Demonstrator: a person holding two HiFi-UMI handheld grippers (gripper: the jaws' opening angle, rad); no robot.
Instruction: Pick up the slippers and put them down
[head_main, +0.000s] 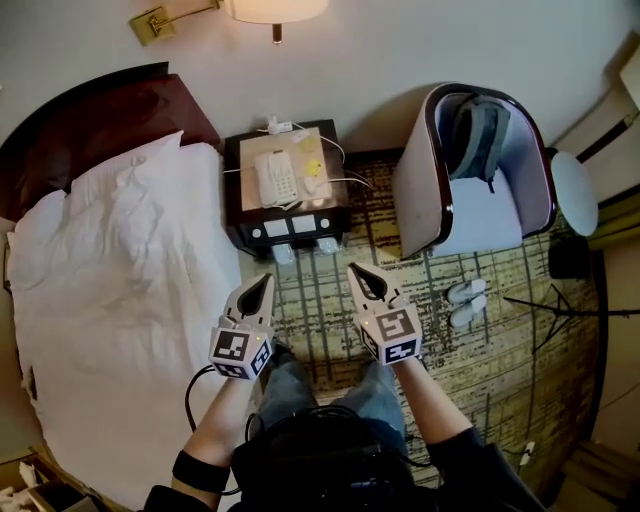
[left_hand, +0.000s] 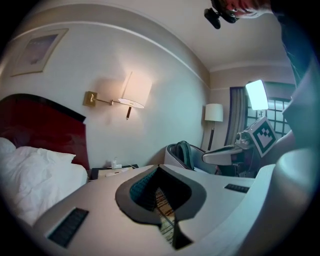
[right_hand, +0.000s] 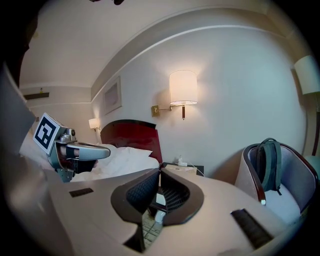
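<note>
Bed (head_main: 110, 270): cut off at the left edge.
Wall lamp (head_main: 276, 10): shade cut by the top edge.
Slippers (head_main: 466, 301): too small for detail.

No legible text; only square markers (head_main: 232, 347) on left tongs (head_main: 263, 281) and right tongs (head_main: 356, 271)

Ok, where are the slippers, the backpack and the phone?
slippers (head_main: 466, 292): head view, top of the upper slipper.
backpack (head_main: 478, 135): head view, middle of its body.
phone (head_main: 277, 177): head view, its keypad.
</note>
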